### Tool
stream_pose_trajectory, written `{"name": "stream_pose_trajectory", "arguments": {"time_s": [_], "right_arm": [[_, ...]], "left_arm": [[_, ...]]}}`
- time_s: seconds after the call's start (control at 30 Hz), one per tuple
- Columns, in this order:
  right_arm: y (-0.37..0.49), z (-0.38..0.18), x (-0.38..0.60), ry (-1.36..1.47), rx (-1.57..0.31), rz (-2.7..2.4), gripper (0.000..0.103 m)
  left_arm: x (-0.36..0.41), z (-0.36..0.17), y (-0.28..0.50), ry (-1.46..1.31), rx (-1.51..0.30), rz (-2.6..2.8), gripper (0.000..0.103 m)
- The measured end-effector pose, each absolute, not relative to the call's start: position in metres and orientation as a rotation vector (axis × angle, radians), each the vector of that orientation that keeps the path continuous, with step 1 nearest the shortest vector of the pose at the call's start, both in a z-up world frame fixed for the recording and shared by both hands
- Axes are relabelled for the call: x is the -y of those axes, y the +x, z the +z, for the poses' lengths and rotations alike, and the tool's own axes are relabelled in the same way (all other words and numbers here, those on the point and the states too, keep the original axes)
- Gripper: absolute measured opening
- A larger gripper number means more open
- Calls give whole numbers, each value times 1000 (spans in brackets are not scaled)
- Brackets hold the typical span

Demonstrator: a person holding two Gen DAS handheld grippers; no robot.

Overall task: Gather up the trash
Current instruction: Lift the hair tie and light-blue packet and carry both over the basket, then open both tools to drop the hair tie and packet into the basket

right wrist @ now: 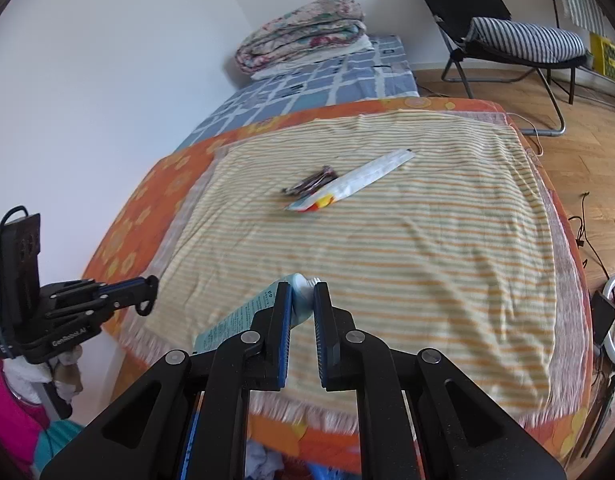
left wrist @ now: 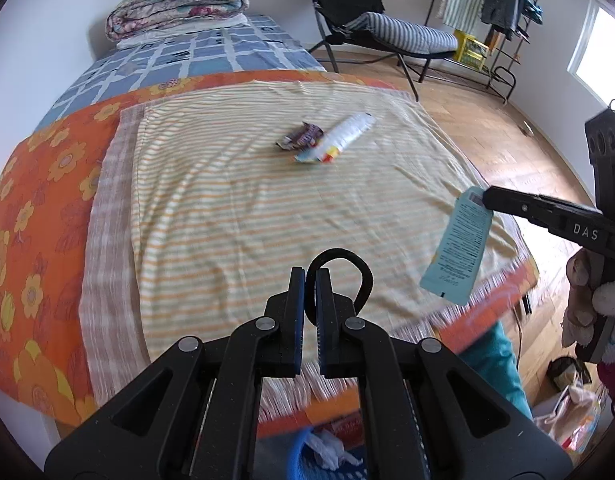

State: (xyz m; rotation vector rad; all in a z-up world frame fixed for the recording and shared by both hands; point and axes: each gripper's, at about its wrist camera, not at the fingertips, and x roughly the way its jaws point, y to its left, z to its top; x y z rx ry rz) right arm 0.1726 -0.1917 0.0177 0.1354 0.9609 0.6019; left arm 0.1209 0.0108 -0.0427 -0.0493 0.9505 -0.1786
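Observation:
My left gripper (left wrist: 310,276) is shut on a thin black loop (left wrist: 357,268), which curls up beside its fingertips; in the right wrist view the loop (right wrist: 144,307) dangles from that gripper (right wrist: 150,282). My right gripper (right wrist: 301,292) is shut on the neck of a light blue tube (right wrist: 243,314), whose body (left wrist: 459,248) hangs down over the bed's near right corner. Mid-bed on the striped blanket (left wrist: 235,208) lie a dark crumpled wrapper (left wrist: 301,136) and a long white wrapper (left wrist: 343,134) with a colourful end, touching each other and well ahead of both grippers.
A blue basket (left wrist: 295,454) with crumpled white scraps shows below the bed's near edge. A folded floral quilt (left wrist: 179,4) lies at the bed's far end. A black chair (left wrist: 371,28) with a striped cushion, a clothes rack (left wrist: 503,12) and bags (left wrist: 571,416) stand on the wooden floor.

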Motion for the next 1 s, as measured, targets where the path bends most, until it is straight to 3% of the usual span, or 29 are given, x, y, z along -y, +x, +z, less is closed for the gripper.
{"name": "stream_pose_trajectory", "arguments": {"time_s": [0.5, 1.0], "right_arm": [[72, 17, 182, 60, -980, 665, 9], [18, -25, 175, -1, -1062, 665, 9]], "left_arm": [[14, -65, 34, -32, -994, -227, 3], [28, -117, -9, -15, -1105, -245, 3]]}}
